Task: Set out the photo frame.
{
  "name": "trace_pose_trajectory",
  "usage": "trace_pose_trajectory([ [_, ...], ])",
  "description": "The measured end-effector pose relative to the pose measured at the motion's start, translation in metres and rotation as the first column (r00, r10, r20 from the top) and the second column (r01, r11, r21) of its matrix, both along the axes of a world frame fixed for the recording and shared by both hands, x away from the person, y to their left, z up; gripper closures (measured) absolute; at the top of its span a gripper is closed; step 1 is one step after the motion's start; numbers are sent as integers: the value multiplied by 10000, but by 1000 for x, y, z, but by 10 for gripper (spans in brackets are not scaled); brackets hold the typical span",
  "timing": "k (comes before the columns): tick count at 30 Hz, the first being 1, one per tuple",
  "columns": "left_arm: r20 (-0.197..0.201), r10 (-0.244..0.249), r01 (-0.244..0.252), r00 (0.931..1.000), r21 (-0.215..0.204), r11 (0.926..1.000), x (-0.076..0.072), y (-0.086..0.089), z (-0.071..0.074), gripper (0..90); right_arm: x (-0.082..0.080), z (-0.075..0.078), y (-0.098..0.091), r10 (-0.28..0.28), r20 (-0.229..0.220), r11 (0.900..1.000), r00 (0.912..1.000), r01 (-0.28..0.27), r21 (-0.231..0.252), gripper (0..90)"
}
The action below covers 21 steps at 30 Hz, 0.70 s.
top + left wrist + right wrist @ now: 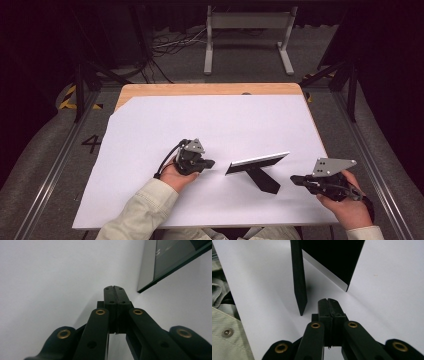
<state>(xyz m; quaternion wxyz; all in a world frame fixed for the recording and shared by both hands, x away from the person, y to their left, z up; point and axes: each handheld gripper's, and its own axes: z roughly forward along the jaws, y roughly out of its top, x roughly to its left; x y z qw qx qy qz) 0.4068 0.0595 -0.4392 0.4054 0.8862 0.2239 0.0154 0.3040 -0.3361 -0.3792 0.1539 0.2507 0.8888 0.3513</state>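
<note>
Your left claw (209, 163) and right claw (296, 178) are both closed and empty, flanking the picture frame (256, 161) standing on the desk (150, 120).

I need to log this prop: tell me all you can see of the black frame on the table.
The frame is a thin black-edged panel with a glossy, glass-like front, standing upright and leaning back on a flat black strut behind it. It stands on the white sheet, between the left gripper and the right gripper. Both are shut, empty and clear of it.
</note>
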Motion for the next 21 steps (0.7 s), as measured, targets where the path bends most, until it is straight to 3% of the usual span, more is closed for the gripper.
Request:
trace_pose_trajectory([
  [6, 390, -164, 157, 9991, 189, 9997, 0, -10, -1, 900, 2, -1, -1, 7, -43, 10000, 10000, -7, -30, 900],
  [13, 687, -349, 325, 9970, 355, 9988, -1, -21, -4, 900, 4, -3, -1, -110, -401, 9999, 9991, 114, 110, 900],
  [21, 1433, -814, 669, 9863, 1033, 9924, -4, -28, -5, 900, 5, -4, -3, -303, -542, 9992, 9981, 315, 227, 900],
])
